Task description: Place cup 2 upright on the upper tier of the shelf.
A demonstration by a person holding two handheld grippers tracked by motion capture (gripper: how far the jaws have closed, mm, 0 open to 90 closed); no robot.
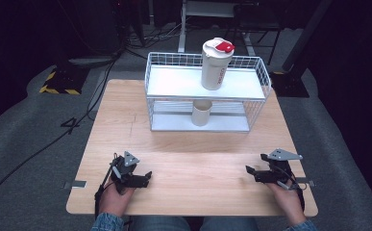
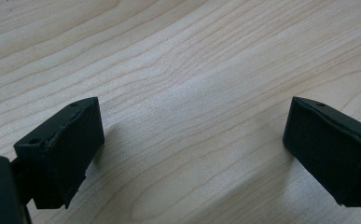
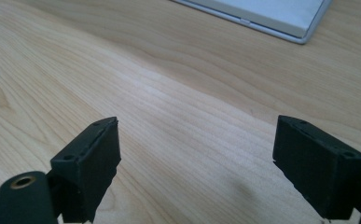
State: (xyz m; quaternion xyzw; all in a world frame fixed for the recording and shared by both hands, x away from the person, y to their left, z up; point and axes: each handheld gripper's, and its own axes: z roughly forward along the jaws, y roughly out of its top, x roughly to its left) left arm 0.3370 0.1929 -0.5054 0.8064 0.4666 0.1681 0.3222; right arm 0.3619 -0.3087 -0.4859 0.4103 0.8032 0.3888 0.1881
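wooden table (image 1: 193,144), hand-held grippers (image 1: 147,176) agape, empty

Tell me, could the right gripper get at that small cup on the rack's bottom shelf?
Probably yes. The right gripper is open, bare table lies between, and the cup stands at the rack's open front. The upper shelf hangs low, though.

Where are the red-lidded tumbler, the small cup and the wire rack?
red-lidded tumbler (image 1: 216,67): high view, on its white body.
small cup (image 1: 202,113): high view, on its side wall.
wire rack (image 1: 265,79): high view, on its right rim.
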